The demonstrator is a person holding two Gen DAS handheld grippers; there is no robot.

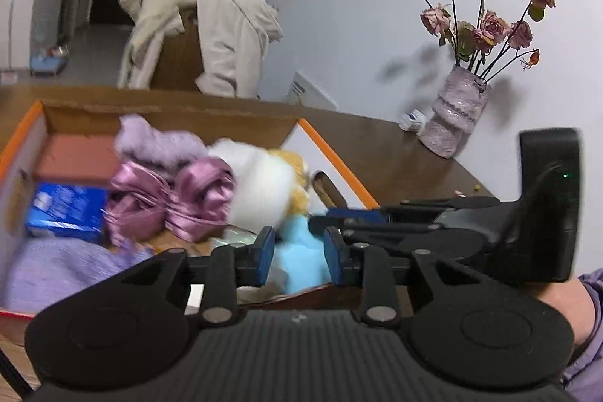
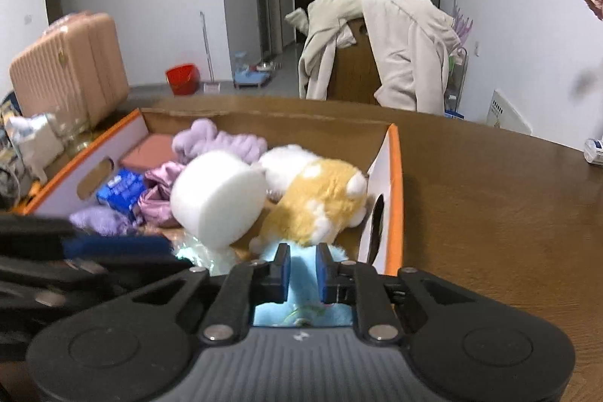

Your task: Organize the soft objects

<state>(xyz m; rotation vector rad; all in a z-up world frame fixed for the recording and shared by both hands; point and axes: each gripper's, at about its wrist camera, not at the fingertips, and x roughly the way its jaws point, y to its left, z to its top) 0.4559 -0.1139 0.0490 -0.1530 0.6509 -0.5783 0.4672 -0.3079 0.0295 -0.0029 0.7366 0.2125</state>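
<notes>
Light-blue plush toy (image 2: 301, 311) pinched between right gripper (image 2: 302, 268) fingers at near end of orange-edged cardboard box (image 2: 394, 183), left gripper (image 1: 297, 255) fingers parted around it (contact unclear); liable to snag on rim or dislodge white foam cylinder (image 2: 218, 198).

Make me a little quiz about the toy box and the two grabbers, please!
1. True or false: the orange-and-white plush lies inside the cardboard box.
2. Which soft thing sits between the jaws of the right gripper? A) the light blue plush B) the white foam cylinder C) the purple fluffy cloth
3. Fill in: the vase of dried roses stands on the ____, outside the box.

Key
1. True.
2. A. The light blue plush also shows between the jaws of the left gripper.
3. Table.
</notes>
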